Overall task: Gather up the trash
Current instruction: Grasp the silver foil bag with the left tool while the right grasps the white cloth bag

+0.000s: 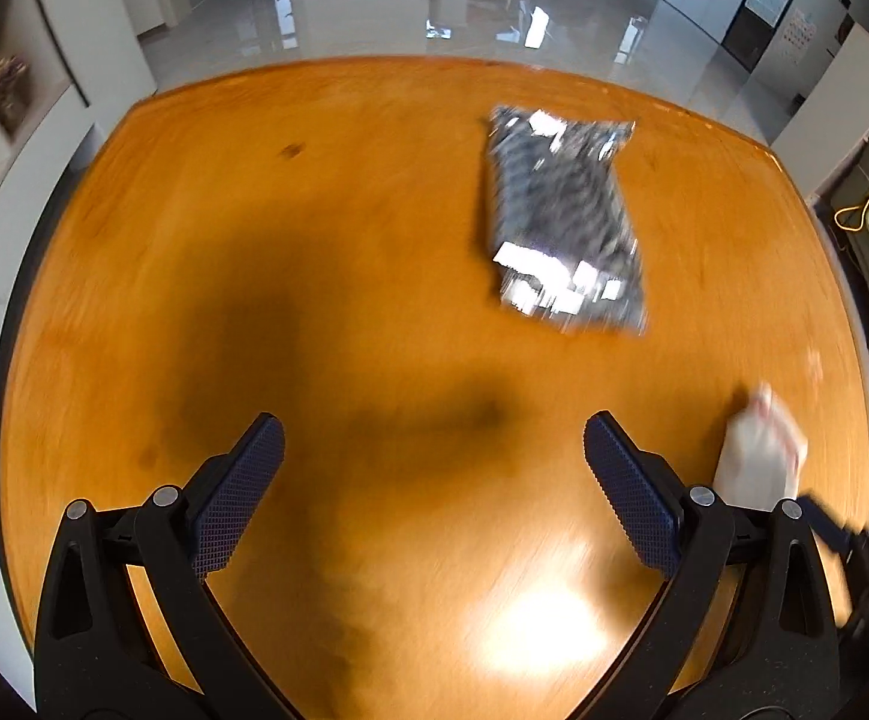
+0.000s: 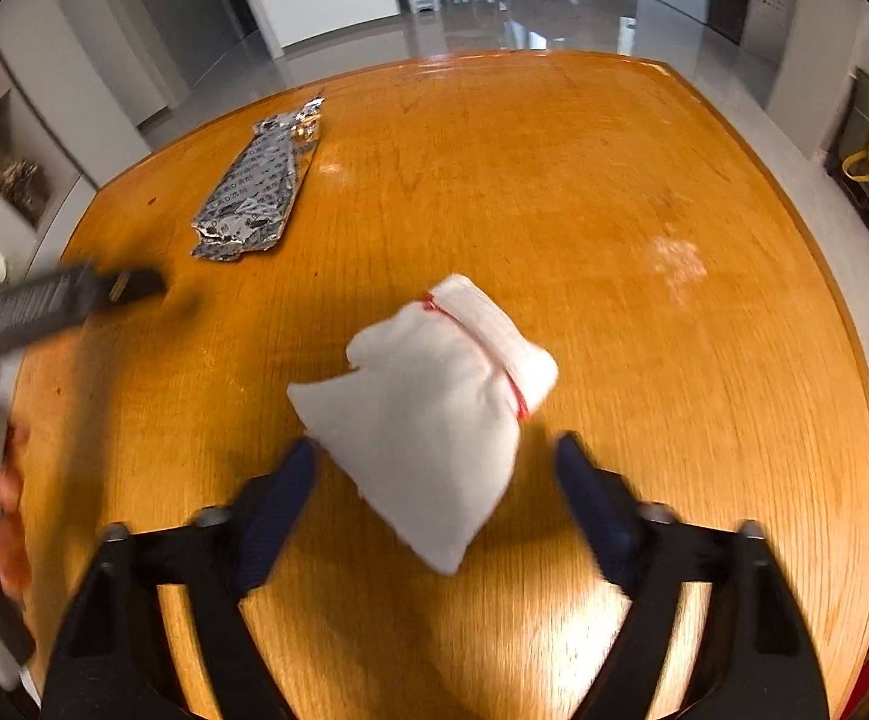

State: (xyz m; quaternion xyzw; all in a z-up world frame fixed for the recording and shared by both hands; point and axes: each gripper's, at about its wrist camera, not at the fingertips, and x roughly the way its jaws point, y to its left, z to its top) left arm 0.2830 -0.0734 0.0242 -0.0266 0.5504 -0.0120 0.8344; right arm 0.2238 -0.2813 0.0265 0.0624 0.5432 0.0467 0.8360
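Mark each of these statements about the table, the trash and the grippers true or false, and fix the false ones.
1. The white pouch lies between the right gripper's fingers. True.
2. The left gripper holds the foil wrapper. False: its jaws are open with nothing between them, and the wrapper lies flat on the table, apart from it.
3. The pouch has a red line across one end. True.
4. The wrapper rests on top of the pouch. False: they lie apart on the table.
5. The table is glass. False: it is orange-brown wood.
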